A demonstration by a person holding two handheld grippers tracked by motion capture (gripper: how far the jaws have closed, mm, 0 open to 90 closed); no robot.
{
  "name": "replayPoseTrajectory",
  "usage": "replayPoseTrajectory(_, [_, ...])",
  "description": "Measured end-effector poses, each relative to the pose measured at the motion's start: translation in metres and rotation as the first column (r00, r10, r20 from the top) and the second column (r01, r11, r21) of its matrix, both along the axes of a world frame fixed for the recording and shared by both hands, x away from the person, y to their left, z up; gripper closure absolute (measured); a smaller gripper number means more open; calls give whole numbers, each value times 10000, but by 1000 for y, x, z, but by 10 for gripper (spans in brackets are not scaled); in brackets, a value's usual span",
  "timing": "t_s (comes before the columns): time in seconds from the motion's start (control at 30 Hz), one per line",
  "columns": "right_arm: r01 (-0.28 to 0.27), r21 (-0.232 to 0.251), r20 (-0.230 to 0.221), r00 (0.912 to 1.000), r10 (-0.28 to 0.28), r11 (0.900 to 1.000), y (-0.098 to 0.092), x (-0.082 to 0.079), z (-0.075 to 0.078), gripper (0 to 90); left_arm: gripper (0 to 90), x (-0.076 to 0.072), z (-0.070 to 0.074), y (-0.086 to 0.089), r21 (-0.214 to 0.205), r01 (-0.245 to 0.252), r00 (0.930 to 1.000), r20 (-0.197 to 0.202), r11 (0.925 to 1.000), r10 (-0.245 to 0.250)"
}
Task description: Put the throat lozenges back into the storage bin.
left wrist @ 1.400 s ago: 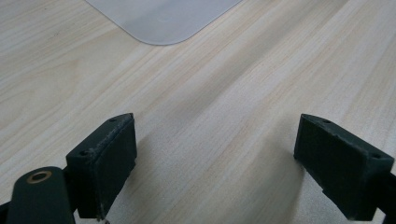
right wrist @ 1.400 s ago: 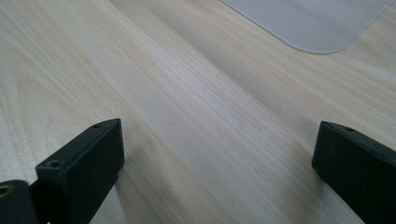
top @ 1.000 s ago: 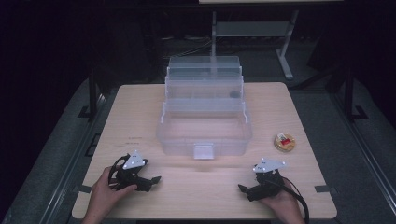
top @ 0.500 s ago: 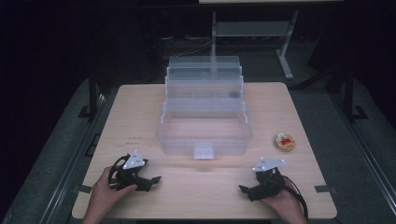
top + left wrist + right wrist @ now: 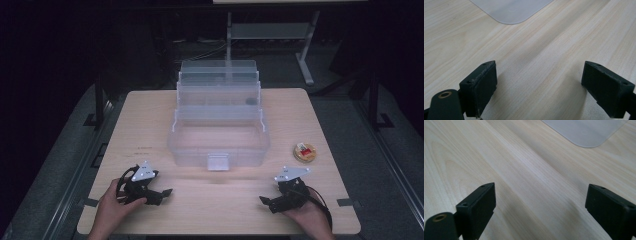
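A clear plastic tiered box (image 5: 218,120) stands open in the middle of the wooden table (image 5: 145,120), its trays stepped back and its latch facing the near edge. My left gripper (image 5: 162,192) rests low at the near left, held by a hand, jaws wide apart with bare wood between them. In the left gripper view a rounded corner of the box (image 5: 511,10) lies ahead of the left gripper (image 5: 539,92). My right gripper (image 5: 265,201) sits at the near right, likewise open. The right gripper (image 5: 541,212) faces a corner of the box (image 5: 586,132).
A small round tan disc with a red piece on it (image 5: 304,151) lies right of the box, ahead of my right hand. Dark floor and a metal table frame (image 5: 305,60) lie beyond the far edge.
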State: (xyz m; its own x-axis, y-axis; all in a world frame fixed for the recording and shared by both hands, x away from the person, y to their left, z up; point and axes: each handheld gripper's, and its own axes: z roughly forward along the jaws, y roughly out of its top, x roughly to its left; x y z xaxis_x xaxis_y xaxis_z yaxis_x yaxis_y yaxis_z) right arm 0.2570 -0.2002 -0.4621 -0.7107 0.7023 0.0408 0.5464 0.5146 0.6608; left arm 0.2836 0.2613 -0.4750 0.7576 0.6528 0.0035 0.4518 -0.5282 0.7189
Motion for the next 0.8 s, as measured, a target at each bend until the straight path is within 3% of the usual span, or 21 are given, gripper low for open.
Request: replayPoseTrajectory(0.8, [187,-50,-276,9994,-188,9998,-15,6,9,148,122,0,0,0,-3,-2,10000,0,10000,2])
